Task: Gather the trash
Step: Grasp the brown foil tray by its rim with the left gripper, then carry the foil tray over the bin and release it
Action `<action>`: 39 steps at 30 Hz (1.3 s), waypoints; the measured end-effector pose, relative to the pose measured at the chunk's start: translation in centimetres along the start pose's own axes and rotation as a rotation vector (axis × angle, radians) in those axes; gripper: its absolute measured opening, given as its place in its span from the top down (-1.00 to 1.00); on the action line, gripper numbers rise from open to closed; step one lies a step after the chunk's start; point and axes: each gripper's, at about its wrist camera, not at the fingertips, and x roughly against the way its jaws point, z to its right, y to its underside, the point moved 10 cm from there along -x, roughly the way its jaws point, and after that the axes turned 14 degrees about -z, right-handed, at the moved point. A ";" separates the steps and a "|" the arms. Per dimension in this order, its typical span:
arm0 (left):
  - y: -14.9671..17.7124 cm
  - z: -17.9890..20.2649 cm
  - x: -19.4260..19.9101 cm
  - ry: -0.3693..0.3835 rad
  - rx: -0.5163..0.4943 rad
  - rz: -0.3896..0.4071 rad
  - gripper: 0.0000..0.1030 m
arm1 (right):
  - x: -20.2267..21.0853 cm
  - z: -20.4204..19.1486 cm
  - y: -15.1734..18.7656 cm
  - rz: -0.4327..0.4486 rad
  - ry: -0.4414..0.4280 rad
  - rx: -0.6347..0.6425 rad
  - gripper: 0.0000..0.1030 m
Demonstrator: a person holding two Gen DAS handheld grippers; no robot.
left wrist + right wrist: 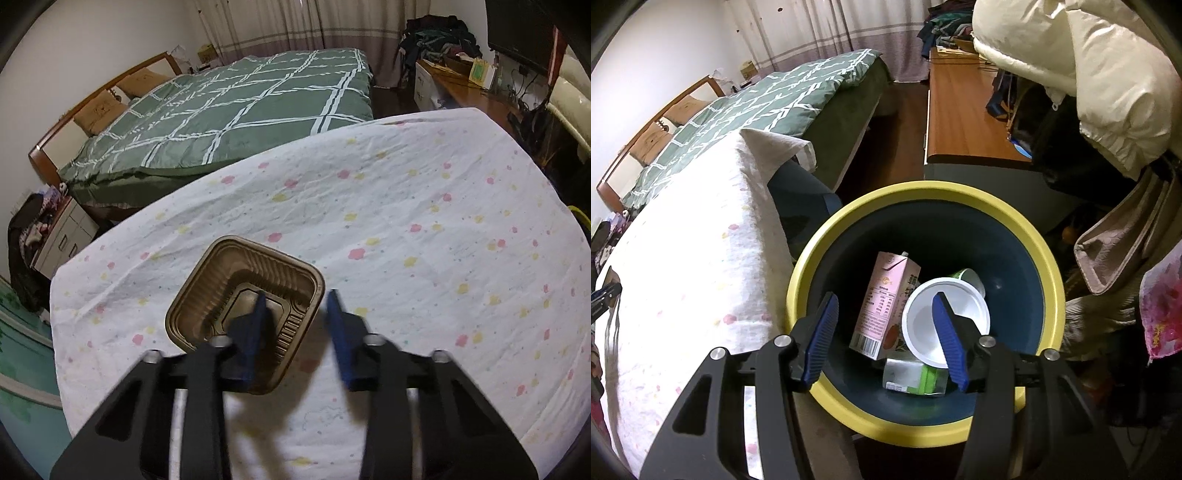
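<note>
A bed [236,103] with a green checked quilt [258,92] lies beyond the table's far edge. Curtains [280,26] hang behind it. A wooden desk [960,110] stands right, under a cream duvet [1089,74].

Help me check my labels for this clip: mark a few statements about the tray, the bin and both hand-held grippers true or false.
1. The brown plastic tray lies on the flowered cloth. True.
2. The left hand-held gripper is shut on the tray. False: it is open, one finger inside the tray, one outside.
3. The yellow-rimmed bin is empty. False: it holds a pink carton, a white cup and other trash.
4. The right hand-held gripper is open above the bin. True.
</note>
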 end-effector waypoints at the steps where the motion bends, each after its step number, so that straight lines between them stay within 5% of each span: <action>1: 0.1 0.0 0.0 0.001 0.004 -0.001 0.70 | 0.0 -0.1 0.0 0.000 -0.002 0.002 0.01; 8: 1.2 1.3 1.9 0.013 0.006 0.027 0.90 | 0.9 -0.1 0.5 0.012 -0.018 0.014 0.01; 16: 1.9 8.9 8.0 0.087 -0.067 0.103 0.90 | 3.7 1.9 1.7 0.058 -0.028 0.001 0.01; 28: 1.6 32.3 15.7 0.306 -0.352 0.174 0.90 | 8.7 8.1 5.4 0.133 0.060 -0.005 0.01; 35: 0.8 44.1 14.6 0.429 -0.441 0.088 0.90 | 9.5 11.2 8.0 0.137 0.068 -0.022 0.01; 39: 0.1 47.8 12.9 0.421 -0.471 0.063 0.90 | 9.5 12.5 8.7 0.130 0.057 -0.036 0.01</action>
